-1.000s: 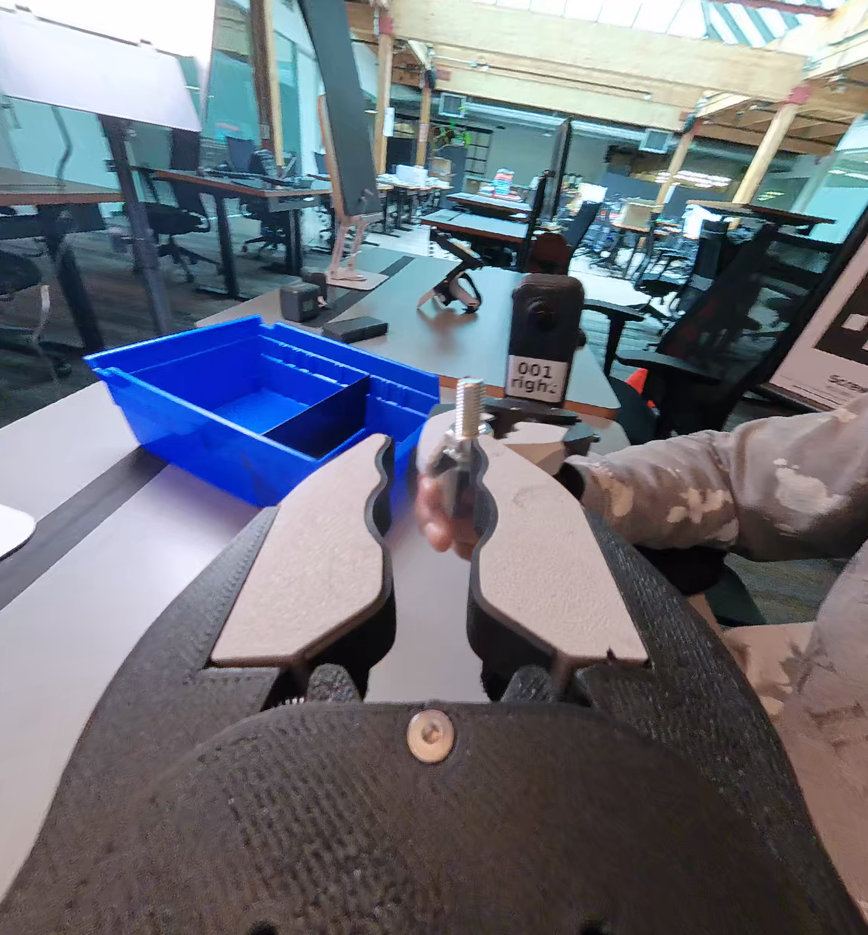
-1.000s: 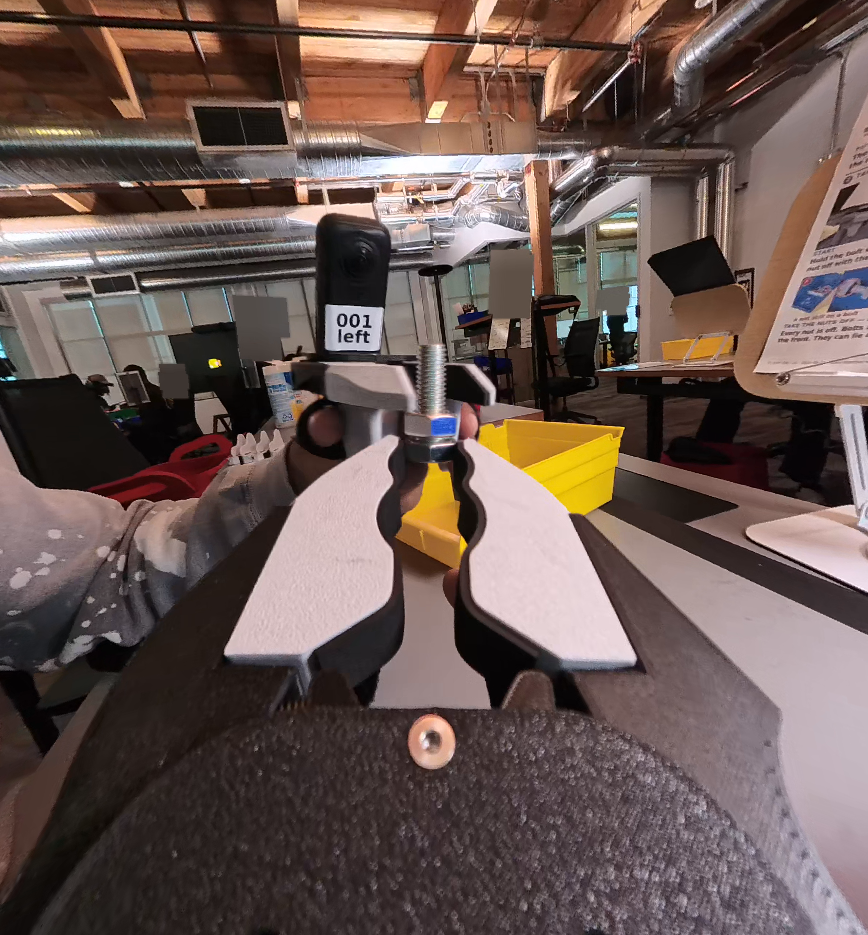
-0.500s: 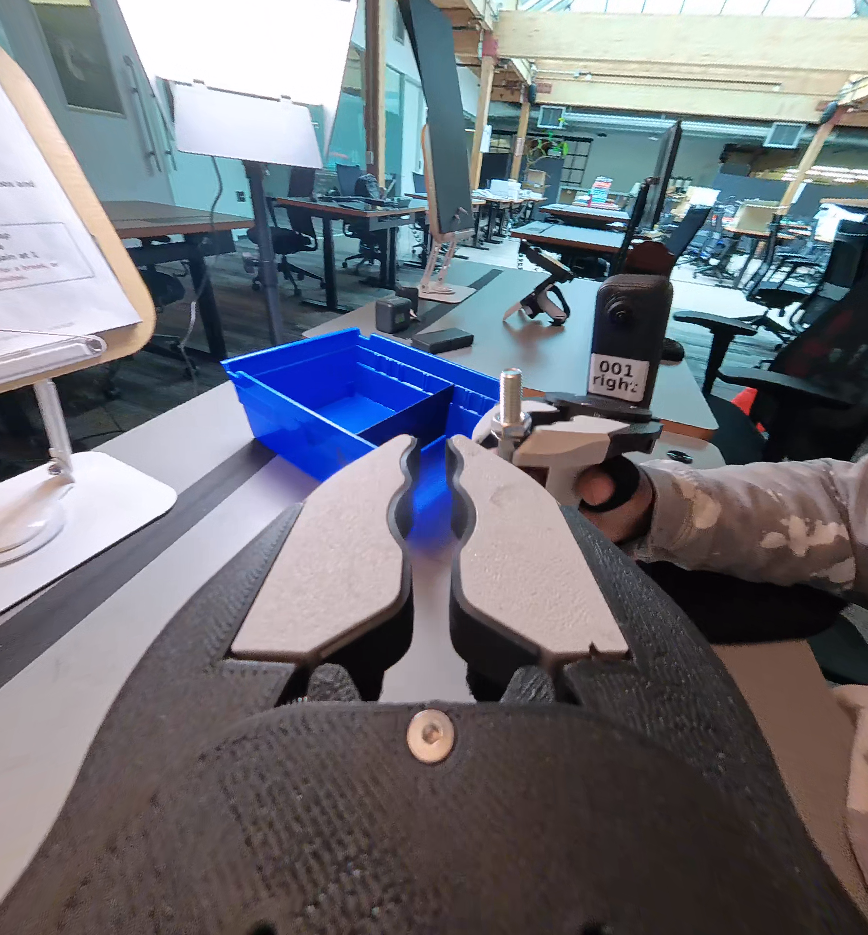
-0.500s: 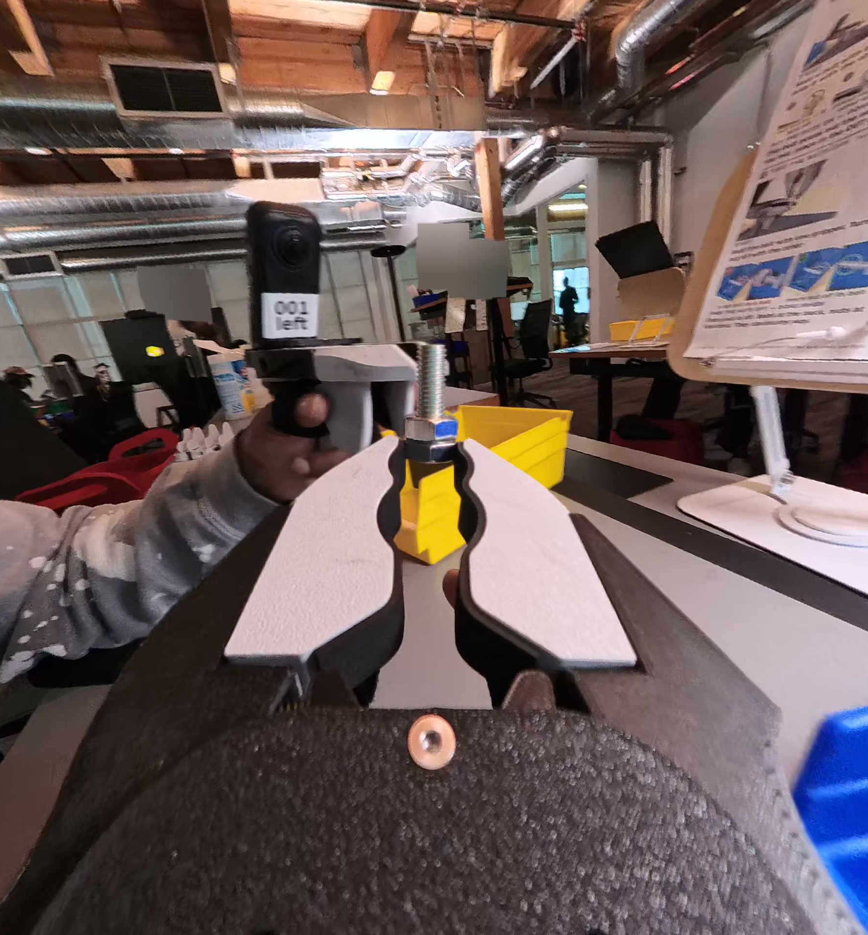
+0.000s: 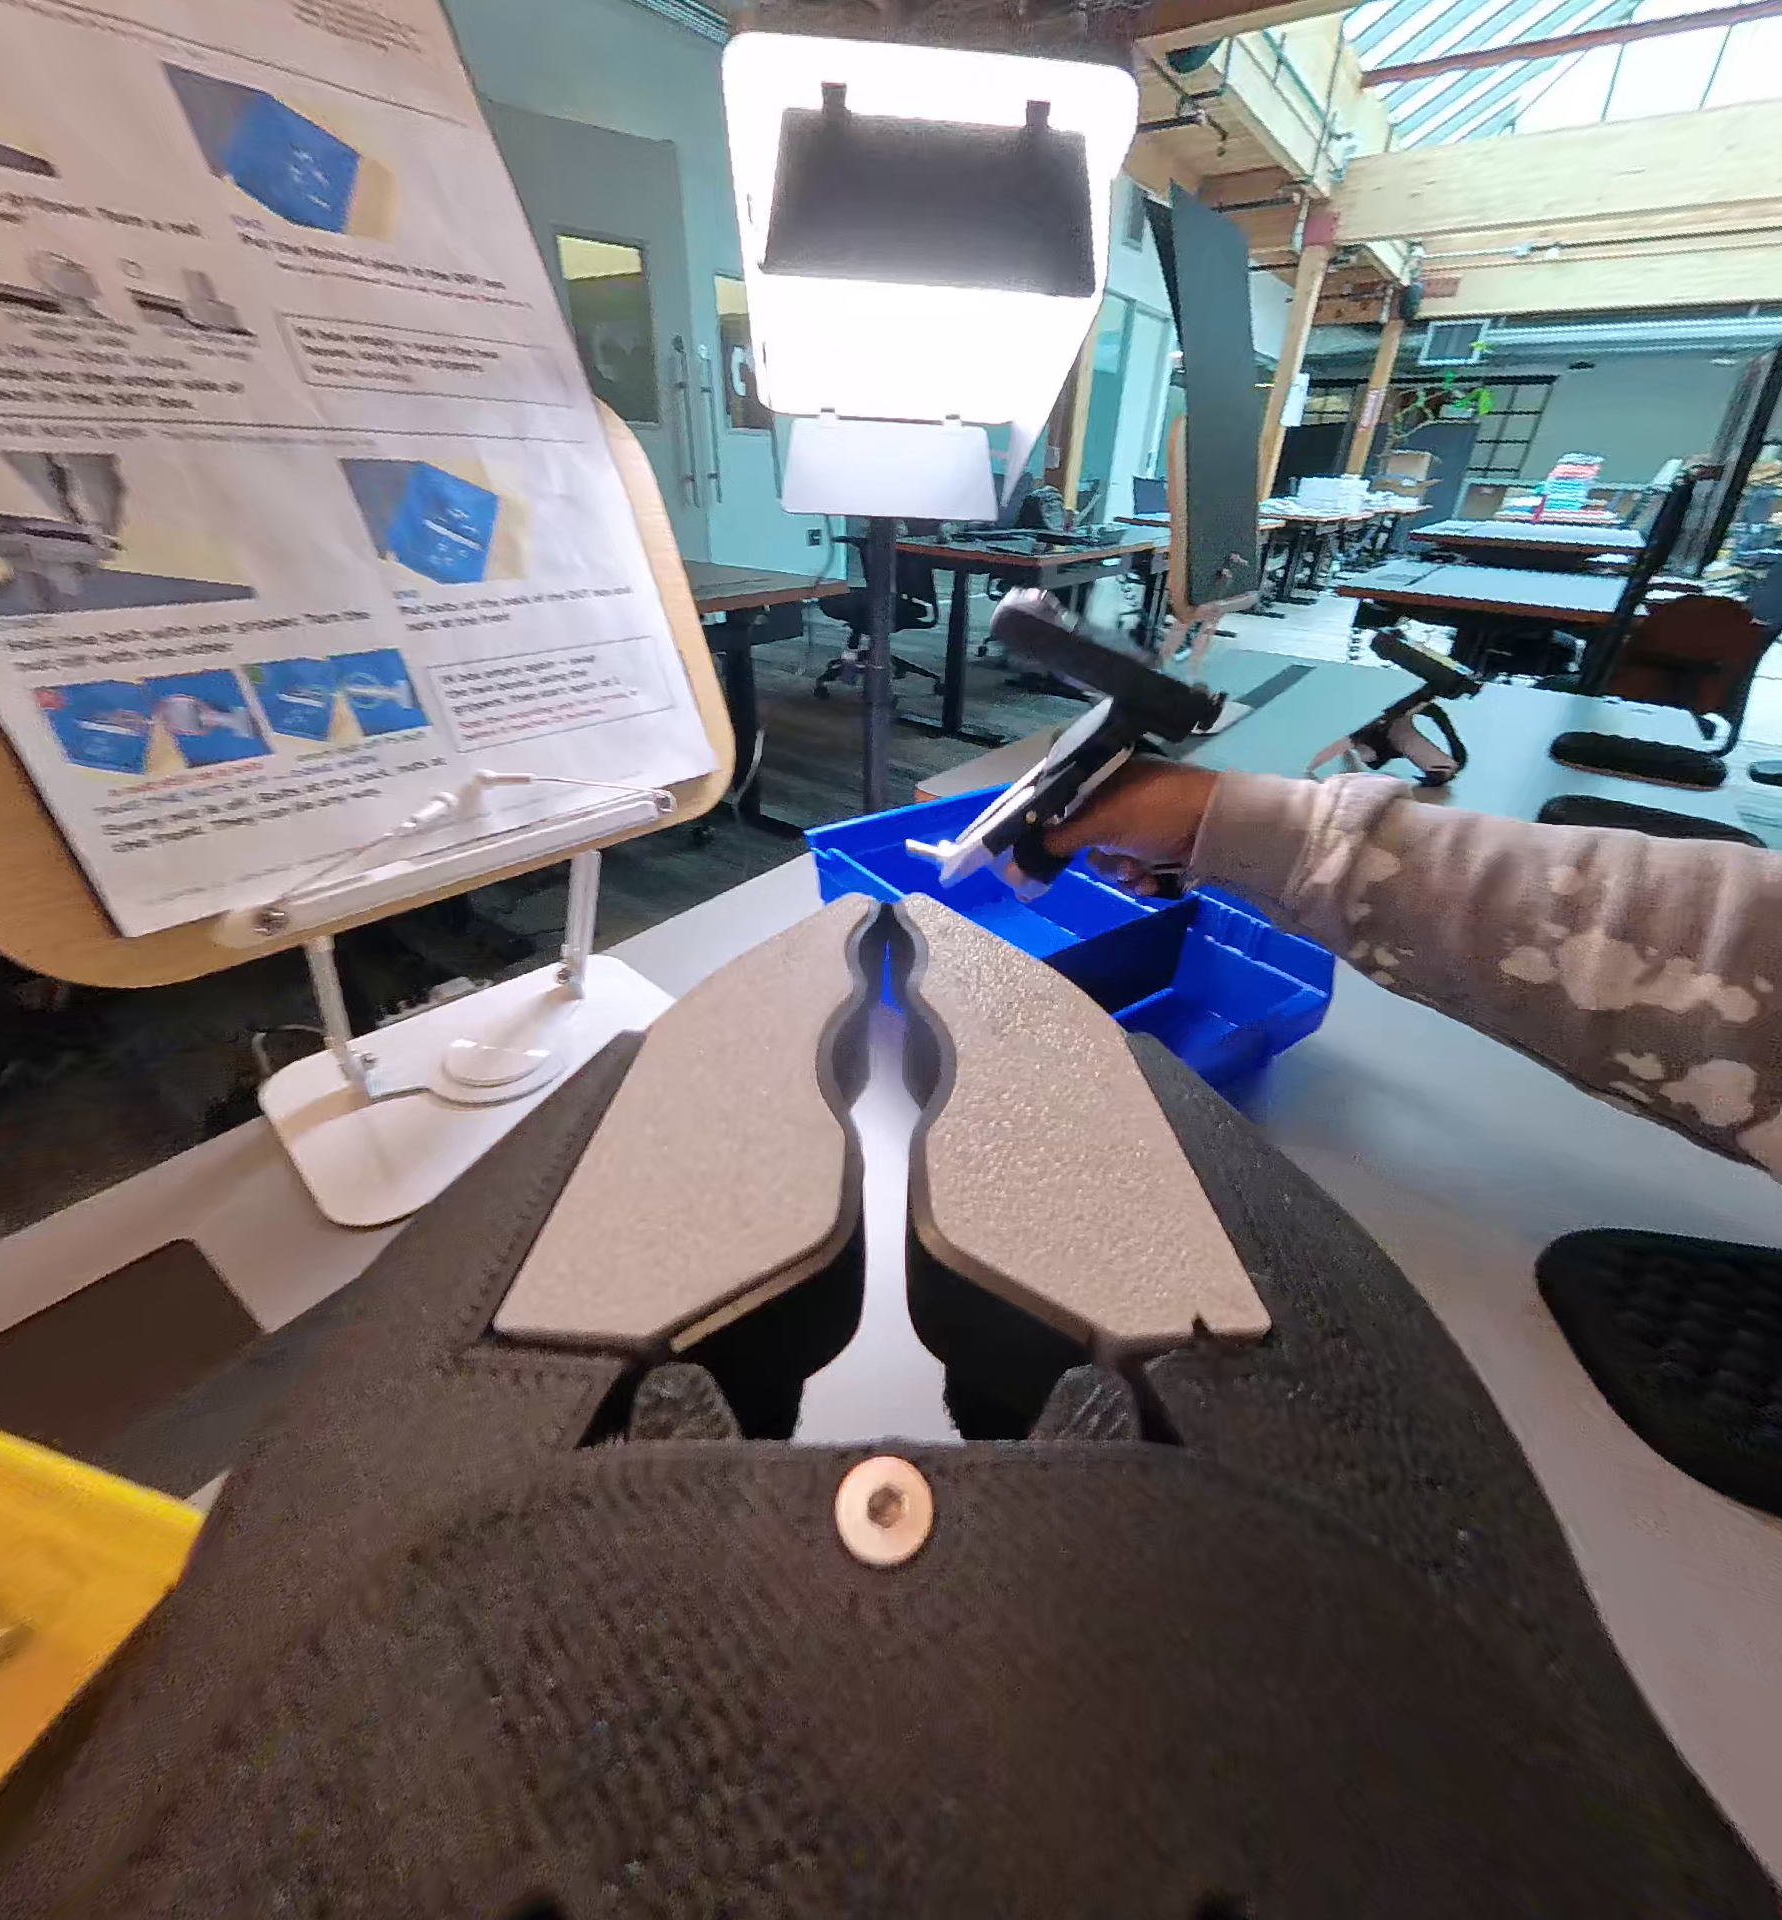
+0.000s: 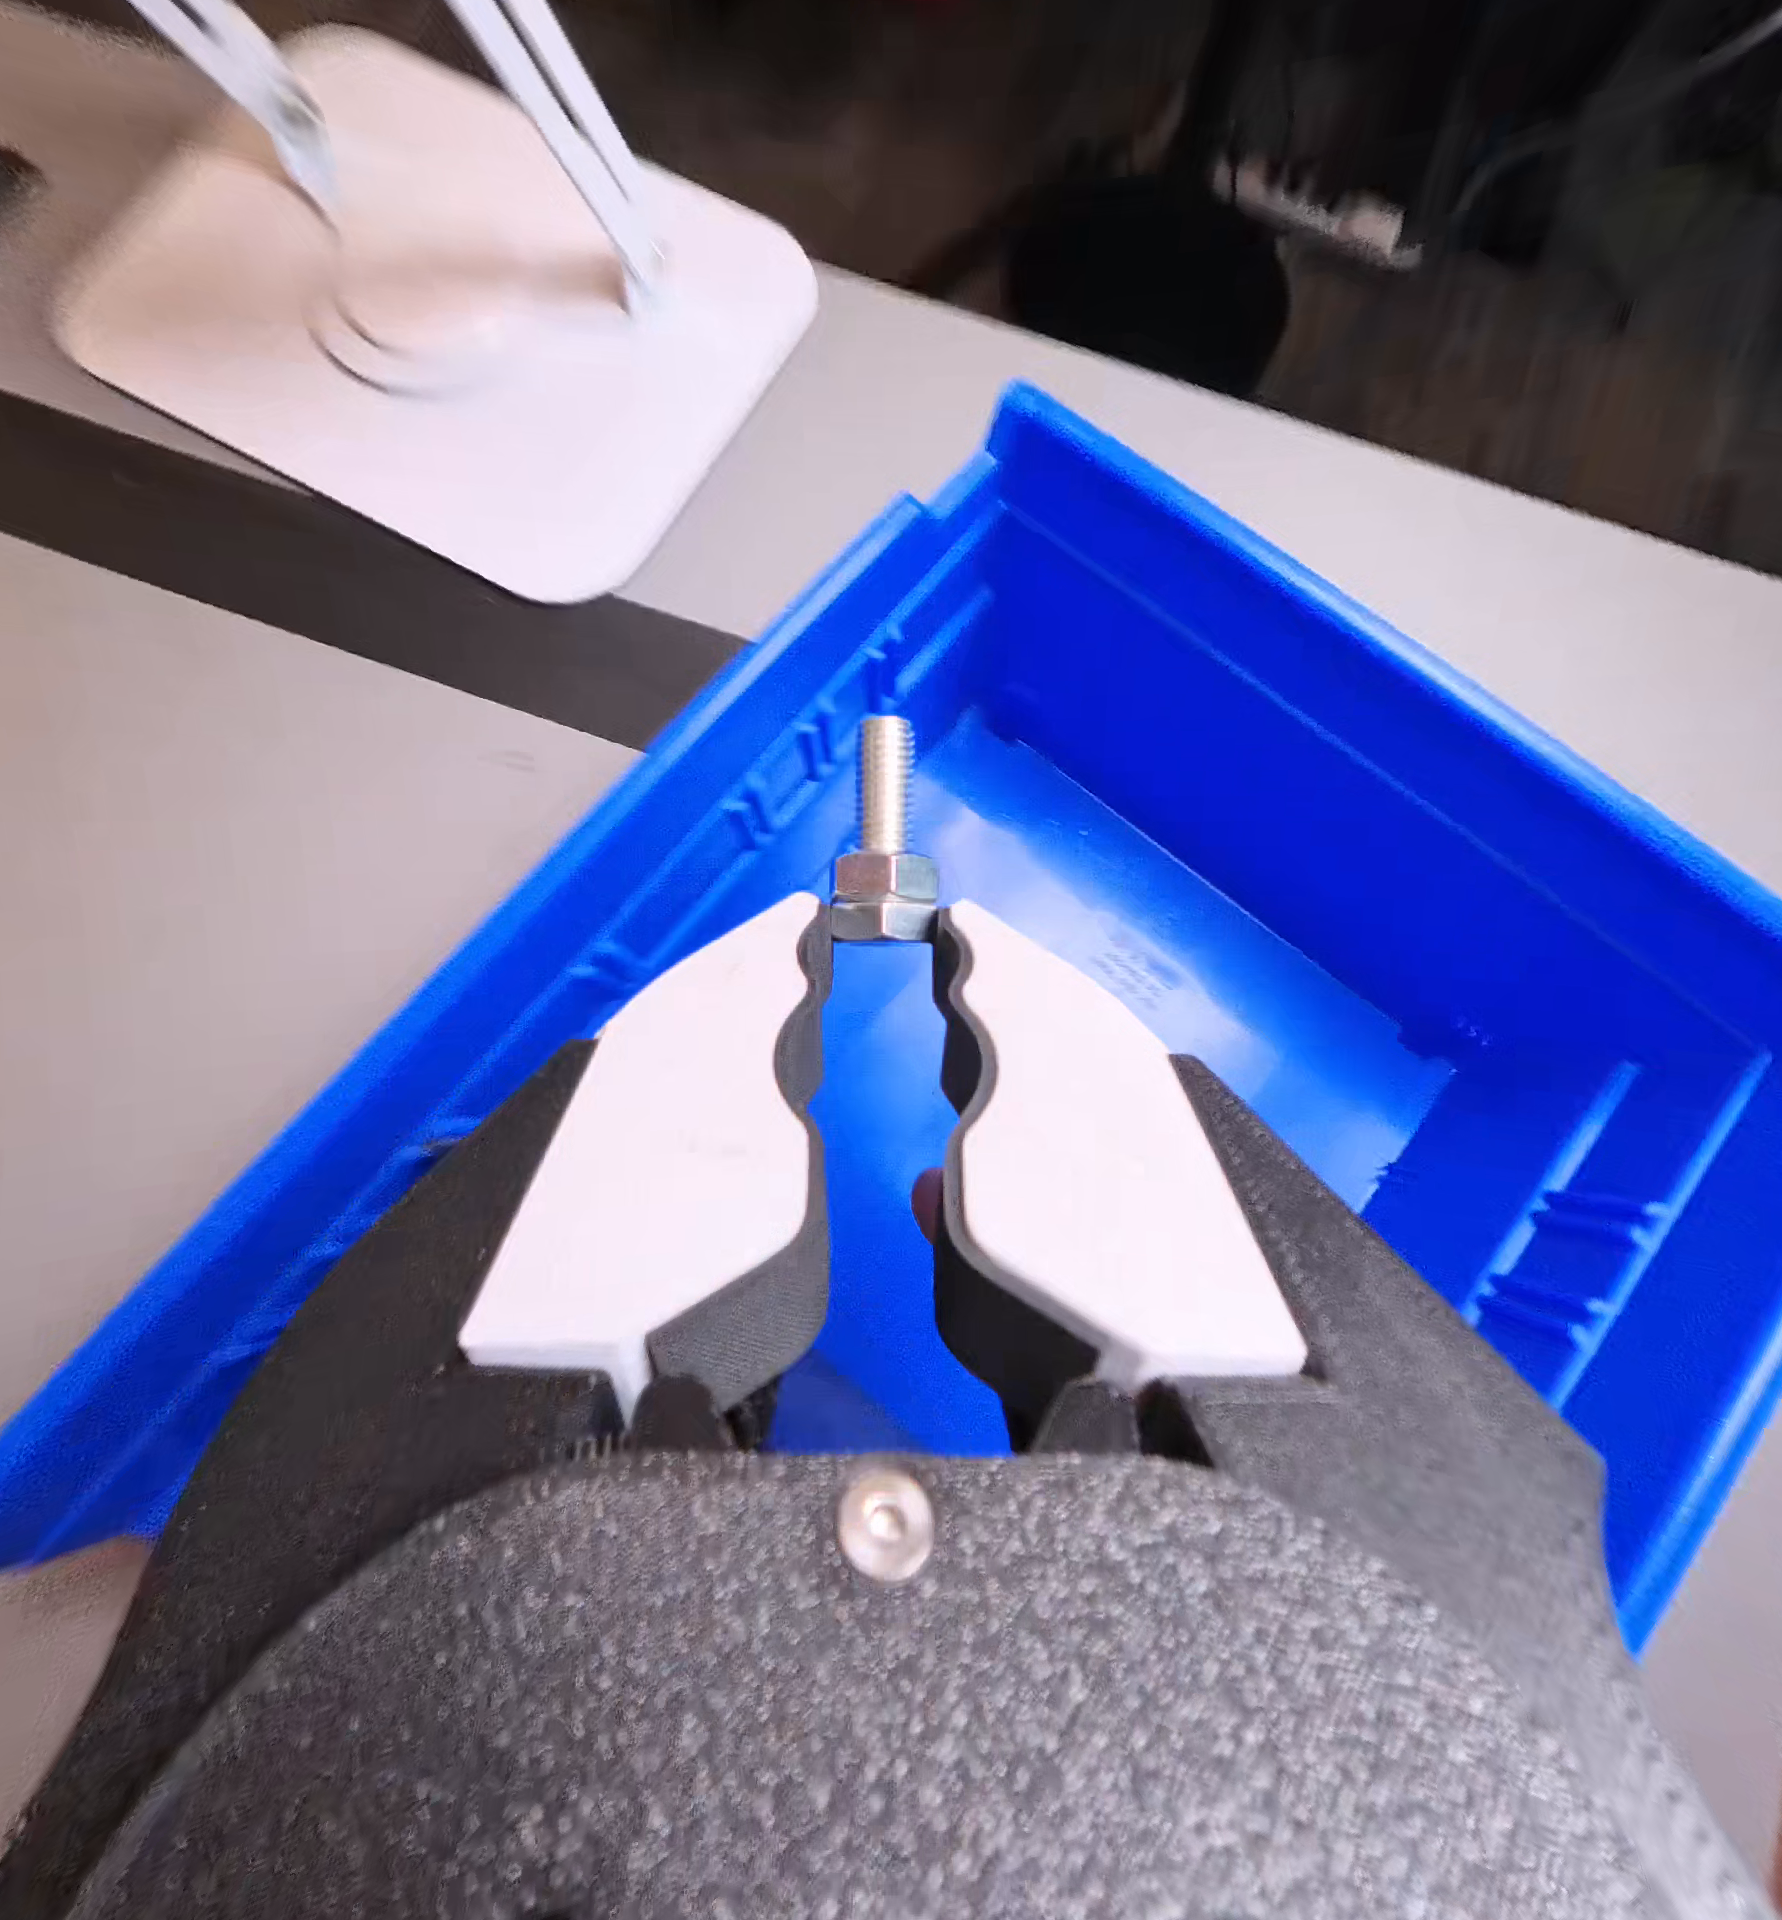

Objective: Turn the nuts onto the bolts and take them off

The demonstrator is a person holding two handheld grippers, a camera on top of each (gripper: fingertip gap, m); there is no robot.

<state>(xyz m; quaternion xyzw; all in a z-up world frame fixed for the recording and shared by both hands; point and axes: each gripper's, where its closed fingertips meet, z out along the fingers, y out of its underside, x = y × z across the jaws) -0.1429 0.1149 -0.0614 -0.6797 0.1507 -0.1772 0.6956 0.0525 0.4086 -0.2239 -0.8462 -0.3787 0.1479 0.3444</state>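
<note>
I am guiding two hand-held tools over a grey bench (image 5: 1406, 1174). My right tool (image 6: 882, 920) points down into a blue bin (image 6: 1334, 727), and its tips pinch the hexagonal head of a silver bolt (image 6: 885, 790). The threaded shaft sticks straight out beyond the tips, over the bin's bare floor and close to the bin's corner ahead. A silver nut (image 6: 885, 875) sits on the bolt, snug against the head just past the tips. The compartment ahead of this tool shows no other hardware. From my left tool (image 5: 885, 920), whose fingers are pressed almost together with nothing between them, I see the same bin ahead and slightly to the right, with the right tool tilted down into it, gripped by a hand (image 5: 1126, 821) in a pale patterned sleeve (image 5: 1510, 935). To the left of the left tool stands an instruction sheet on a white stand (image 5: 430, 1101), and a yellow bin (image 5: 25, 1600) edges in behind and to the left. I judge that this nut is fully threaded on and the joined pair is about to be set down in the blue bin. The release is not yet made, and how many bolts remain I cannot tell.
</note>
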